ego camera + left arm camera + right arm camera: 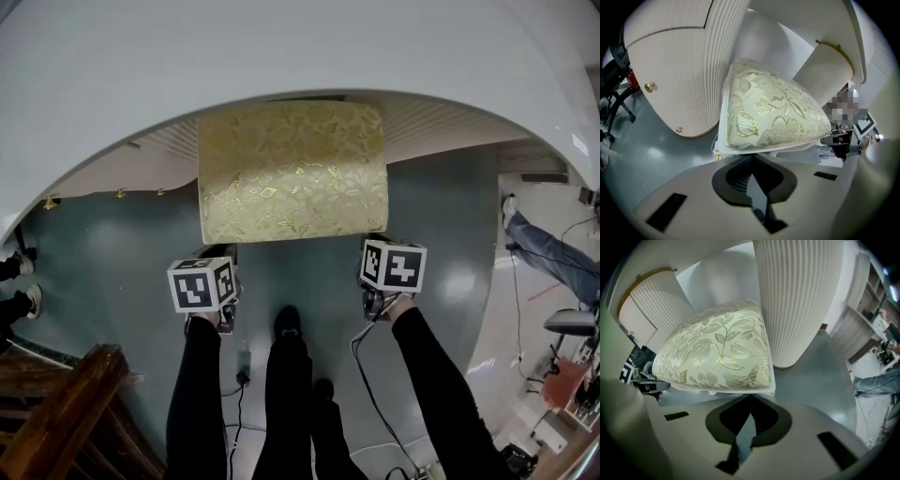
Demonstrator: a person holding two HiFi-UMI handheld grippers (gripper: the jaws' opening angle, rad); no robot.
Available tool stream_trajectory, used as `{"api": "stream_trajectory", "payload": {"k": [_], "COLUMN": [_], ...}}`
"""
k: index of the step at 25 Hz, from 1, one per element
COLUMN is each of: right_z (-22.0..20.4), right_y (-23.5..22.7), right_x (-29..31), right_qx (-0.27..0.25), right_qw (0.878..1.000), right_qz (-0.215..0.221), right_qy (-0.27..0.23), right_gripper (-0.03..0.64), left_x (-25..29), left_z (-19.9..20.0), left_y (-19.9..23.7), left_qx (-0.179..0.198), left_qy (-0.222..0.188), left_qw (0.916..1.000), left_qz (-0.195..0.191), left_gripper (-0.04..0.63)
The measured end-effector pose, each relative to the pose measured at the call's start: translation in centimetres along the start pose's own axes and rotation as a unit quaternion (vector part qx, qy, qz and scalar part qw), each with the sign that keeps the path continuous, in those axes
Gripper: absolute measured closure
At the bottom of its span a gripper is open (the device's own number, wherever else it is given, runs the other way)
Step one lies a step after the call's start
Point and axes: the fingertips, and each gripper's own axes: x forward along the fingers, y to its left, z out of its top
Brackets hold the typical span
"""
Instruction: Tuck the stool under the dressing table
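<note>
A: Grey floor (441, 216), and the stool (292, 169) sits in the dressing table's (281, 47) knee gap, mostly out. Grip?
B: Left gripper (753, 155) and right gripper (753, 395) are both clenched, tips at its near rim. An uneven shove could skew it into the fluted pedestal (797, 296).

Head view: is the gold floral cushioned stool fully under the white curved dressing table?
No, nearly all of the gold floral cushioned stool shows in front of the rim of the white curved dressing table.

The left arm (195, 394) and right arm (441, 384), black-sleeved, reach forward side by side. The left gripper (216, 258) and right gripper (373, 246) (marker cubes uppermost) each hold their jaws drawn together.
</note>
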Motion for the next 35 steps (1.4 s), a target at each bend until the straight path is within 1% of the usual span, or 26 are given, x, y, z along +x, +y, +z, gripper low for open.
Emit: {"api": "stream_trajectory", "payload": {"k": [6, 15, 19, 22, 25, 30, 35], "right_z": [0.1, 0.8, 0.9, 0.7, -0.3, -3.0, -4.6], "right_y": [0.1, -0.1, 0.0, 0.4, 1.4, 3.3, 3.9], "right_x": [0.6, 0.6, 0.5, 0.1, -0.5, -1.5, -3.1], "right_qx": [-0.006, -0.021, -0.026, -0.013, -0.009, -0.011, -0.026], "right_qw": [1.000, 1.000, 0.999, 0.999, 0.999, 0.996, 0.995], "right_qz": [-0.004, -0.016, -0.013, -0.002, 0.018, 0.061, 0.065], "right_qy": [0.001, -0.016, -0.019, -0.033, -0.041, -0.061, -0.071], "right_gripper": [0.612, 0.612, 0.612, 0.612, 0.612, 0.612, 0.612], "left_x": [0.3, 0.6, 0.4, 0.0, -0.8, -2.4, -3.4], "left_z": [0.0, -0.2, -0.2, -0.2, -0.4, -1.7, -4.1], "left_y": [-0.1, -0.7, -0.7, -0.6, -0.4, -1.0, -2.5], "left_qx": [-0.006, -0.006, -0.012, -0.014, -0.010, -0.009, 0.003], "left_qy": [-0.006, -0.013, -0.022, -0.037, -0.052, -0.068, -0.065], "left_qw": [0.9999, 0.9998, 0.9996, 0.9992, 0.9985, 0.9976, 0.9979], "left_qz": [-0.007, -0.017, -0.008, 0.003, 0.011, 0.008, -0.001], "left_gripper": [0.588, 0.588, 0.588, 0.588, 0.588, 0.588, 0.588]}}
